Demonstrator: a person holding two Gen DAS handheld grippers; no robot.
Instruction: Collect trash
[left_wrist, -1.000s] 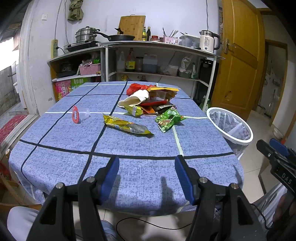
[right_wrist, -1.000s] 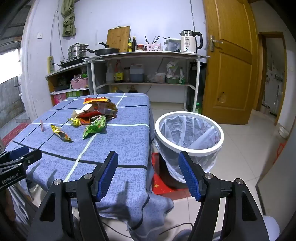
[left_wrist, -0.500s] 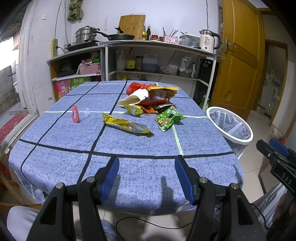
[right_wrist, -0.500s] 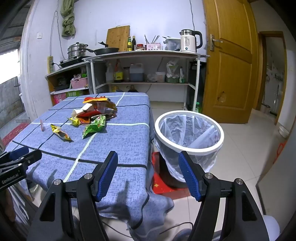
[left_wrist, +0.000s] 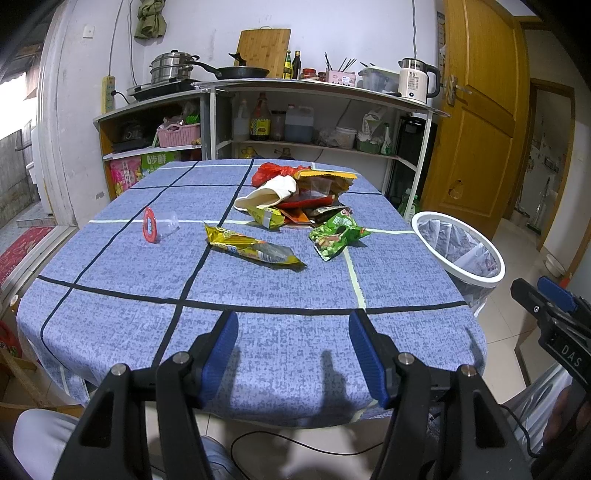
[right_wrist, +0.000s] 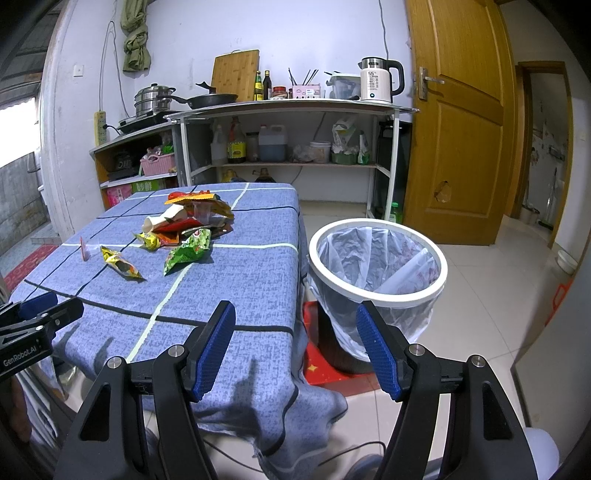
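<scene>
Snack wrappers lie on a blue checked tablecloth (left_wrist: 258, 332): a yellow wrapper (left_wrist: 255, 249), a green pea packet (left_wrist: 336, 236), and behind them a heap with a white paper cup (left_wrist: 269, 194) and a red bag (left_wrist: 271, 171). A red ring with clear plastic (left_wrist: 151, 229) lies apart to the left. My left gripper (left_wrist: 293, 332) hovers open and empty over the table's near edge. My right gripper (right_wrist: 295, 325) is open and empty off the table's near right corner. A white-rimmed bin (right_wrist: 376, 258) lined with a clear bag stands on the floor right of the table.
Metal shelves (left_wrist: 317, 110) with bottles, pans and a kettle (left_wrist: 415, 79) line the back wall. A wooden door (right_wrist: 458, 129) stands at the right, with tiled floor around the bin. A red mat (right_wrist: 328, 362) lies under the bin. The person's knees show below both grippers.
</scene>
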